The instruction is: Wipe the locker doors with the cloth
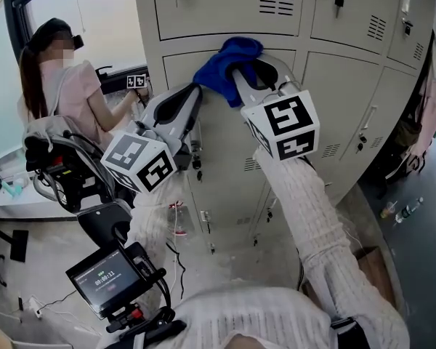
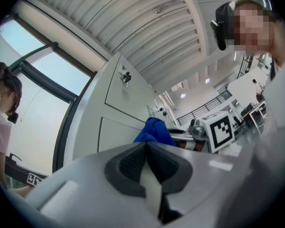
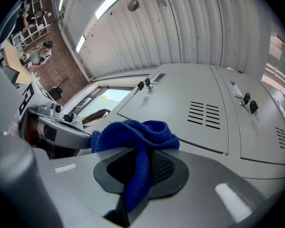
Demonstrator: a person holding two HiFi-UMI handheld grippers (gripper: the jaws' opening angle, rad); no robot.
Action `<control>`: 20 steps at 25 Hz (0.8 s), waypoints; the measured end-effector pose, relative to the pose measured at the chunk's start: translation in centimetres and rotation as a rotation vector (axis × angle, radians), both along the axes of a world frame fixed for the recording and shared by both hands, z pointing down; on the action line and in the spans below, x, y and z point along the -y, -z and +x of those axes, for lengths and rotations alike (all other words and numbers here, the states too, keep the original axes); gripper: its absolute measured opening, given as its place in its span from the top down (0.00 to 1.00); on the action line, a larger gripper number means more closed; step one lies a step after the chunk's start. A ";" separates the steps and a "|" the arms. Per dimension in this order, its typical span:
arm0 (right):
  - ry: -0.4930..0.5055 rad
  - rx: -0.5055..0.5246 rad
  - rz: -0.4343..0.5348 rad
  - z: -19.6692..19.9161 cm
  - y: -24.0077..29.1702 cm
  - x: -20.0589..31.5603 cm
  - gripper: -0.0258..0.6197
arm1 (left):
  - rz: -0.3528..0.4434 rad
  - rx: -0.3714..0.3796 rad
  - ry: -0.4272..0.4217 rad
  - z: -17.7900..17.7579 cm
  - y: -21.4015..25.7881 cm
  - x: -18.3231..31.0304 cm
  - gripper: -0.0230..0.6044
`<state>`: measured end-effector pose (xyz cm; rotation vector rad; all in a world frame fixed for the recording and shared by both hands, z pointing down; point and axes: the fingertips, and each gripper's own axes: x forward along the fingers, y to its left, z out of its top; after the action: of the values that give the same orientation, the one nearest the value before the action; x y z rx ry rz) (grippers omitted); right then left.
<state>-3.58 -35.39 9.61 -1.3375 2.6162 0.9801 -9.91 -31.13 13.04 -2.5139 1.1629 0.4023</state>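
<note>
A blue cloth (image 1: 229, 65) is bunched against a grey locker door (image 1: 232, 122) near that door's top edge. My right gripper (image 1: 241, 71) is shut on the cloth, whose blue fabric (image 3: 137, 146) runs down between the dark pads. My left gripper (image 1: 196, 93) sits just left of the cloth, close to the same door, shut with nothing between its pads (image 2: 133, 163). From the left gripper view the cloth (image 2: 154, 131) shows beyond the jaws, next to the right gripper's marker cube (image 2: 218, 129).
A bank of grey lockers (image 1: 349, 20) with vents and keys fills the wall ahead. A seated person (image 1: 65, 86) is at the left by a window. A screen device (image 1: 105, 278) sits low in front of me. Bottles (image 1: 403, 209) lie on the floor at right.
</note>
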 end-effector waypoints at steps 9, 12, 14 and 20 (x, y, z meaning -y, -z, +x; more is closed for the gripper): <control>-0.007 0.047 0.014 0.0 -0.8 -0.1 0.87 | -0.072 -0.029 0.003 -0.6 -2.4 1.1 0.95; -0.014 0.060 0.004 0.1 -2.1 0.2 0.87 | -0.101 -0.033 0.002 -0.6 -3.6 1.6 0.95; -0.013 0.071 -0.014 0.1 -3.4 0.2 0.87 | -0.132 -0.045 -0.001 -0.6 -4.8 1.8 0.95; -0.014 0.084 -0.068 0.2 -7.5 0.4 0.87 | -0.213 -0.051 -0.019 0.3 -8.0 2.3 0.95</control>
<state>-3.38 -35.79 17.10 -1.3808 2.6035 0.8252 -9.59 -33.45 21.04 -2.7121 1.2628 0.3667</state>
